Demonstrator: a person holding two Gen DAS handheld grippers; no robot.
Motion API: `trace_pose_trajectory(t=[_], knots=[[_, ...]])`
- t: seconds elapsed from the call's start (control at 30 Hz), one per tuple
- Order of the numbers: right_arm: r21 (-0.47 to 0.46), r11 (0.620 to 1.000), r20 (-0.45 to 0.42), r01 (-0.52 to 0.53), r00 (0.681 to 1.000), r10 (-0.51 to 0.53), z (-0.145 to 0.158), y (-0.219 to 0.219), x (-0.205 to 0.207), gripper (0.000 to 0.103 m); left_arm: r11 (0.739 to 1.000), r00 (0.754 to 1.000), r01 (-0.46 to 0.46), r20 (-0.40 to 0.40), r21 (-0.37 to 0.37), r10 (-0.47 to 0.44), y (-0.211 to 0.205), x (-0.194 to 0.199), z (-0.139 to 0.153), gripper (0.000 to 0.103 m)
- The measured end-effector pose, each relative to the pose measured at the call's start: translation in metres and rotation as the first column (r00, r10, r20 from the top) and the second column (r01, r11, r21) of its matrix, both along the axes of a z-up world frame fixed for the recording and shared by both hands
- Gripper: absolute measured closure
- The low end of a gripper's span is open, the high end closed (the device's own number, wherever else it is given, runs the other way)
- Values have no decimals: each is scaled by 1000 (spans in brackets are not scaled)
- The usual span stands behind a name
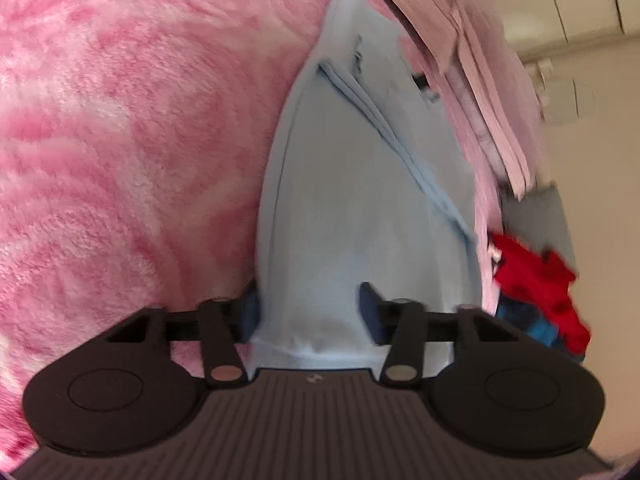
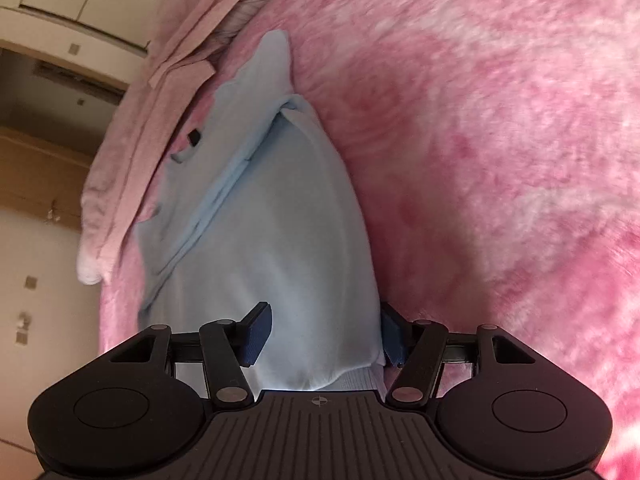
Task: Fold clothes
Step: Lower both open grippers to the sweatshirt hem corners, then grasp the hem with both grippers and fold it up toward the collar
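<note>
We see the left tool (image 1: 310, 312) nearest the lens, its blue pads (image 1: 370, 312) set either side of a bunched end of a pale blue garment (image 1: 360, 200); whether they pinch the cloth we cannot tell. In the right wrist view, the right tool (image 2: 324, 334) frames the same garment (image 2: 280, 240) in the same way, its left pad standing slightly clear of the cloth, so we cannot call a grip there either. The garment stretches away from both tools across a fluffy pink blanket (image 1: 120, 140), a fold running diagonally along it. Beyond it, near the blanket's edge, lies a light pink folded cloth (image 2: 136, 152). Farther right in the left wrist view, we spot red fabric (image 1: 536, 280).
</note>
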State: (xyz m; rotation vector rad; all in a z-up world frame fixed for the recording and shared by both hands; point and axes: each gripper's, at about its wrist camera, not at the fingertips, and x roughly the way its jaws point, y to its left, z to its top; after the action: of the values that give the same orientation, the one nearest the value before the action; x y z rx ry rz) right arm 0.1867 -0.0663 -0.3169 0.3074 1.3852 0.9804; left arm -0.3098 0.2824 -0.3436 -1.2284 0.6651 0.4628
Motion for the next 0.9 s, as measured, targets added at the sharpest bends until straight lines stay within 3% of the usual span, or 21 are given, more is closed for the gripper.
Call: trace_pose_trajectory(t=[0.1, 0.17, 0.23, 0.4, 0.53, 0.63, 0.9], knots=[[-4, 999, -34, -37, 999, 37, -4, -8, 2, 67, 999, 1000, -30, 6, -27, 30, 0, -8, -3, 85], [-15, 998, -66, -55, 996, 54, -7, -14, 3, 79, 999, 999, -34, 8, -42, 34, 0, -9, -4, 86], [-14, 998, -76, -65, 995, 64, -5, -15, 3, 80, 999, 1000, 7, -15, -32, -7, -3, -3, -3, 95], [-43, 992, -27, -120, 992, 119, 8, -3, 3, 93, 999, 999, 42, -4, 12, -42, -2, -5, 8, 97], [-25, 987, 11, -161, 987, 161, 28, -11, 0, 94, 997, 996, 61, 65, 44, -64, -2, -17, 26, 97], [-18, 984, 8, -178, 984, 178, 40, -19, -7, 95, 996, 994, 76, 71, 43, -79, -9, -30, 40, 97], [-142, 974, -106, -177, 981, 163, 40, -71, -55, 95, 992, 999, 45, -24, -116, -48, -68, -85, 41, 97]])
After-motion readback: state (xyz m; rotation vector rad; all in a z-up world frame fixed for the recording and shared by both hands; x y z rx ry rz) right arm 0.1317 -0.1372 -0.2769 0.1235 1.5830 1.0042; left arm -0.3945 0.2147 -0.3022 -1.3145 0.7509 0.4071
